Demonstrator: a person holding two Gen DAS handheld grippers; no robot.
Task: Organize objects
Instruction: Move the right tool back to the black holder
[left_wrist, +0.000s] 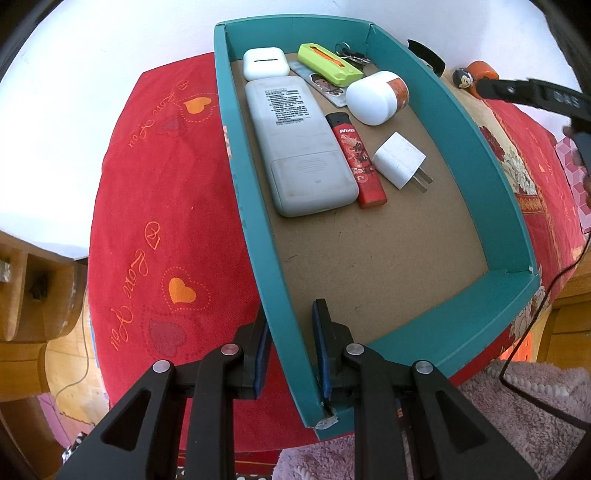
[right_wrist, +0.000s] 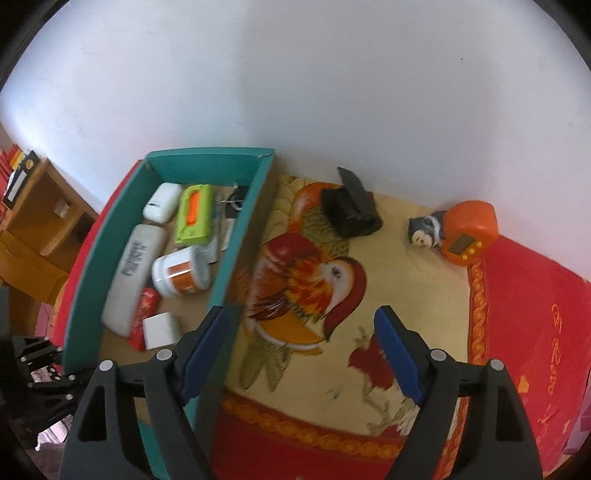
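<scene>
A teal box (left_wrist: 243, 206) lies on a red cloth. It holds a white remote (left_wrist: 299, 147), a red lighter (left_wrist: 358, 158), a white charger plug (left_wrist: 400, 159), a white jar (left_wrist: 375, 96), a green case (left_wrist: 328, 62), a white earbud case (left_wrist: 264, 63) and keys (left_wrist: 349, 53). My left gripper (left_wrist: 290, 343) is shut on the box's left wall near its front corner. My right gripper (right_wrist: 303, 347) is open and empty above the bird-print cloth, just right of the box (right_wrist: 240, 236). An orange timer (right_wrist: 467, 232), a small owl figure (right_wrist: 424, 229) and a black clip (right_wrist: 351, 210) lie on the cloth beyond it.
A white wall stands close behind. A wooden shelf (right_wrist: 40, 218) stands at the left. A pink fluffy mat (left_wrist: 498, 417) and a black cable (left_wrist: 535, 321) lie at the front right. The other gripper's black body (left_wrist: 535, 96) reaches in at top right.
</scene>
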